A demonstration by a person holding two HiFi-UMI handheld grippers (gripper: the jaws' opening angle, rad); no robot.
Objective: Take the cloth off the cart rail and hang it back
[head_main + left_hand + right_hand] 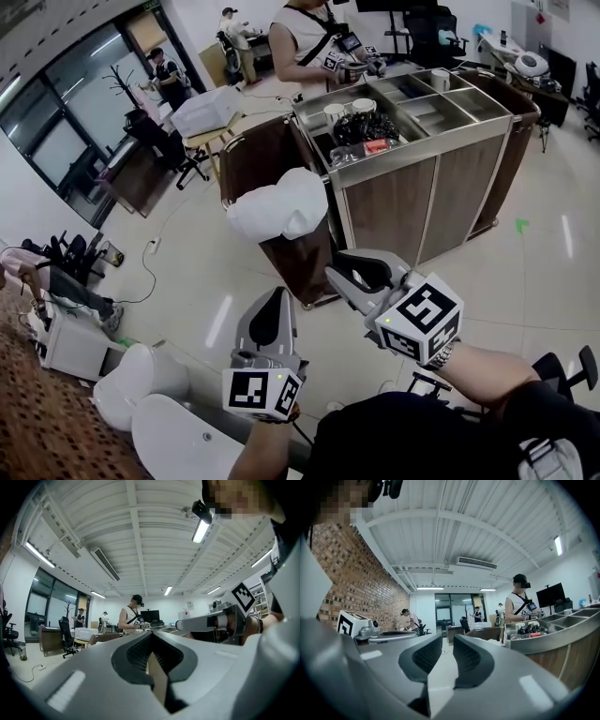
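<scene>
A white cloth lies bunched over the top rail of the brown bag frame at the left end of the service cart. Both grippers hover over the floor in front of the cart, well short of the cloth. My left gripper points up toward the cloth with its jaws shut and nothing in them; in its own view the pads meet. My right gripper is to the right, near the bag's lower corner, with a narrow gap between its jaws and nothing in it. The right gripper view shows that gap and the cart.
The cart's metal top holds cups and dark items in compartments. A person stands behind the cart. A low table with a white box and office chairs are at the back left. White rounded objects sit at the lower left.
</scene>
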